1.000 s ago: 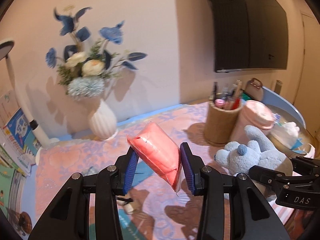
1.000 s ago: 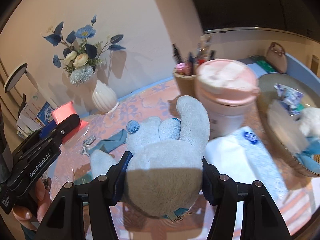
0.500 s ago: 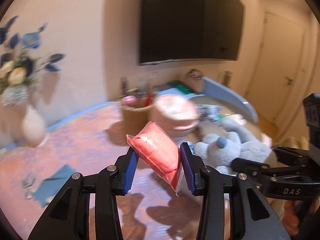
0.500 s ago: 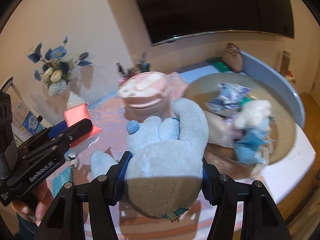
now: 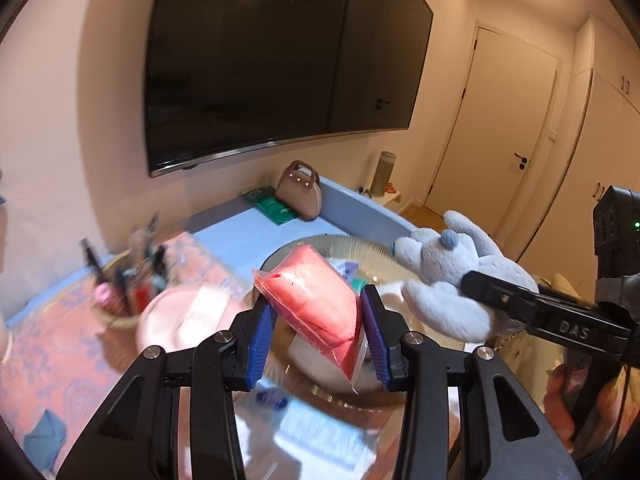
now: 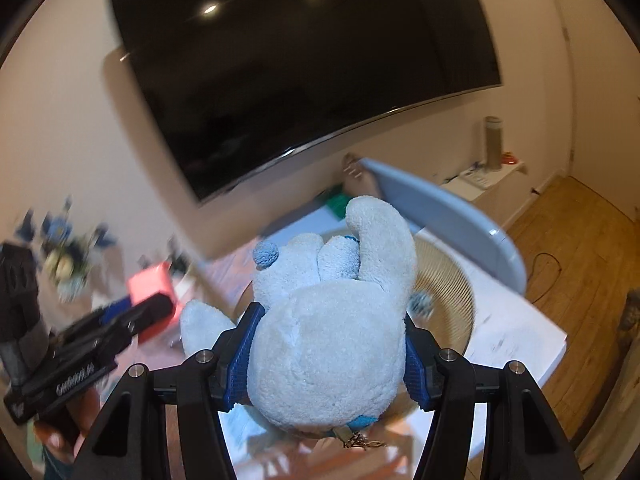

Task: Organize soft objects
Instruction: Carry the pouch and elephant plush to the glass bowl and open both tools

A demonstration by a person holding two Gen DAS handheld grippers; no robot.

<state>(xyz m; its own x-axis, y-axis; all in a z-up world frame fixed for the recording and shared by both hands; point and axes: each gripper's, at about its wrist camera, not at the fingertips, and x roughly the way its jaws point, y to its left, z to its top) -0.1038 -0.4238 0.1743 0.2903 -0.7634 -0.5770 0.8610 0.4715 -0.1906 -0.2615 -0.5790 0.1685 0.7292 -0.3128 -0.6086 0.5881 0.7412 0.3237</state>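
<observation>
Place: a lived-in home room, bedroom or living room.
Wall: large curved black television (image 5: 276, 64) mounted on cream plaster.
Exit: plain white door with a dark lever handle (image 5: 496, 120), white cupboards beside it.
Floor: warm wooden boards (image 6: 576, 240).
Bench: floral pink cloth (image 5: 52, 340), woven pen holder (image 5: 120, 296), small tan handbag (image 5: 299, 192).
Decor: blurred blue and cream flowers (image 6: 60, 252).

The tabletop (image 5: 248, 236) was pale blue at the back with a pink patterned cloth (image 5: 44, 360) over its left part. On it stood a pen cup (image 5: 116, 300), a pink tub (image 5: 176, 324), a round woven basket (image 5: 352, 244), a brown purse (image 5: 300, 196), a green packet (image 5: 274, 206) and a blue cloth (image 5: 44, 438).
</observation>
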